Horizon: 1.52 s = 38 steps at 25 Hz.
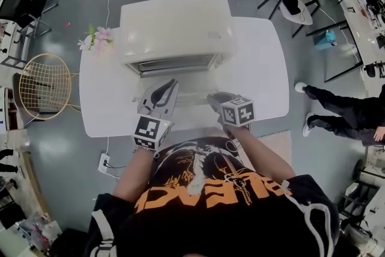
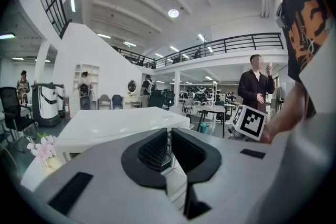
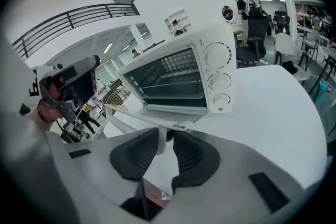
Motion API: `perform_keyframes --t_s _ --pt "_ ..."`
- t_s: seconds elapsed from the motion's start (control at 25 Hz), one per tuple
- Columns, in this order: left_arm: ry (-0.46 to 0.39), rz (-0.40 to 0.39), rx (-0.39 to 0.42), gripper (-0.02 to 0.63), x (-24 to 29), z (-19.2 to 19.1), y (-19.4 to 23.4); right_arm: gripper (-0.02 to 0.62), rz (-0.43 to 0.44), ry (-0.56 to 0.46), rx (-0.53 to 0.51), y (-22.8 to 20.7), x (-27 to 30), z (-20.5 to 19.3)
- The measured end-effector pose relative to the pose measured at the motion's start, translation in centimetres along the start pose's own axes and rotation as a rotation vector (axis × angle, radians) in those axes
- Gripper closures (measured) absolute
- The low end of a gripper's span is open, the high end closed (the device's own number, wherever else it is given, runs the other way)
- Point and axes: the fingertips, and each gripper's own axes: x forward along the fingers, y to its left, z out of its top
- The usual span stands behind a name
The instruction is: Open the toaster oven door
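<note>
Your right gripper (image 3: 165, 136) straddles the handle (image 3: 160, 142), jaws slightly apart and unclamped: centre it before squeezing. The door (image 1: 192, 91) lies down toward 6 o'clock. Your left gripper (image 2: 169, 136) is closed, empty.

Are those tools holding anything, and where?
Nothing looks gripped: the white toaster oven's handle, near its right end, sits loosely inside the right tool; the left tool is empty.

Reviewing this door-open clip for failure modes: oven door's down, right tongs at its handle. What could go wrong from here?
1. The door handle sits between the right tongs with a gap showing on one side, so it may slip free.
2. The left tongs are shut and off the toaster oven. Unbraced, it could slide toward the table edge on a pull.
</note>
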Motion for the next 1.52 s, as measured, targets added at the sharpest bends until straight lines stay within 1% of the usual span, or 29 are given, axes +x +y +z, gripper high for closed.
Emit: perform_keyframes --t_s 0.12,0.4,0.68,0.84,0.96,1.08,1.2,1.24,1.52 --pt "0.005 0.001 -0.002 0.561 -0.2 -0.4 0.0 0.492 -0.008 0.007 0.008 0.0 0.3 -1.5" --pt "0.007 -0.006 -0.005 0.561 -0.6 -0.6 -0.6 0.495 -0.019 0.011 0.01 -0.1 0.8 -3.7" --pt "0.017 0.002 -0.009 0.561 -1.3 -1.1 -0.4 0.499 -0.03 0.072 0.05 -0.6 1.8 -6.9" --pt "0.034 0.009 -0.015 0.56 -1.8 -1.6 -0.4 0.5 -0.022 0.147 0.103 -1.1 2.7 -9.7" --pt "0.039 0.015 -0.017 0.561 -2.0 -1.8 -0.5 0.505 -0.014 0.236 0.144 -1.8 3.9 -12.4" --pt "0.04 0.024 -0.02 0.561 -2.3 -2.0 -0.2 0.519 -0.024 0.324 0.151 -2.7 5.2 -14.8" --pt "0.048 0.036 -0.023 0.561 -2.6 -2.2 0.2 0.569 -0.044 0.393 0.139 -3.7 6.3 -16.4" --pt "0.05 0.039 -0.024 0.561 -2.6 -2.3 0.3 0.581 -0.047 0.408 0.133 -4.0 6.5 -16.7" --pt "0.053 0.044 -0.031 0.561 -2.4 -2.6 0.6 0.581 -0.02 0.451 0.119 -4.3 7.2 -17.4"
